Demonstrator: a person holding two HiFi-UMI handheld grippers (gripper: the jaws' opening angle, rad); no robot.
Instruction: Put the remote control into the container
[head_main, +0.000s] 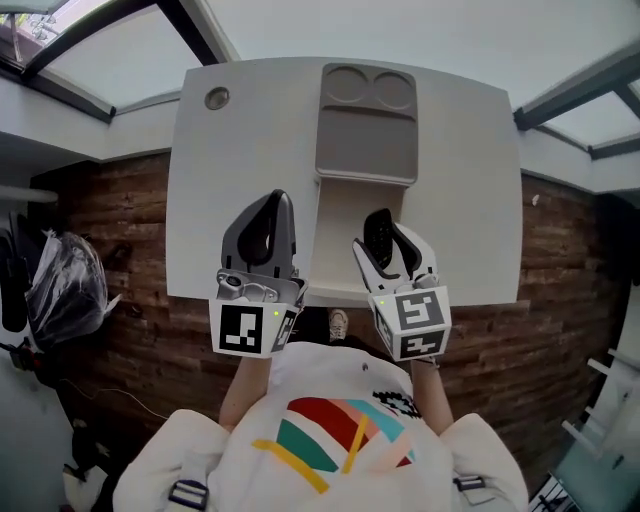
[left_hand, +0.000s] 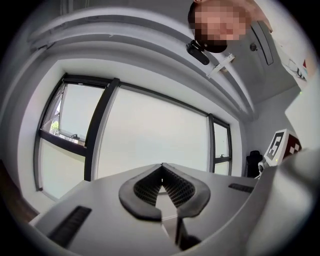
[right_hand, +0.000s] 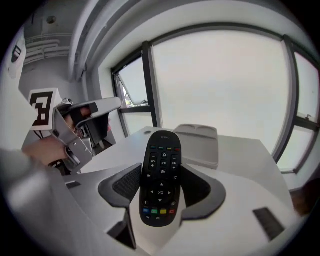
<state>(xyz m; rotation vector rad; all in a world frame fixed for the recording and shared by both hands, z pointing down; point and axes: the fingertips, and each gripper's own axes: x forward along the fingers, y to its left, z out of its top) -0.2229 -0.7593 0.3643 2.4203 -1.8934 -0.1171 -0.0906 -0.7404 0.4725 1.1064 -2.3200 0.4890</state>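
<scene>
A black remote control (right_hand: 160, 182) with coloured buttons stands up between the pads of my right gripper (right_hand: 161, 187), which is shut on its lower half. In the head view the remote control (head_main: 378, 238) and right gripper (head_main: 385, 245) hang over the near edge of the white table (head_main: 230, 200). The container (head_main: 366, 130), a grey tray with two round recesses, lies further back on the table; the container (right_hand: 197, 142) shows beyond the remote. My left gripper (head_main: 262, 232) is shut and holds nothing; the left gripper (left_hand: 161, 179) points up at the windows.
A small round grey cap (head_main: 216, 98) sits at the table's far left corner. Wooden floor surrounds the table. A dark bag in plastic (head_main: 60, 280) lies on the floor at the left. Window frames run behind the table.
</scene>
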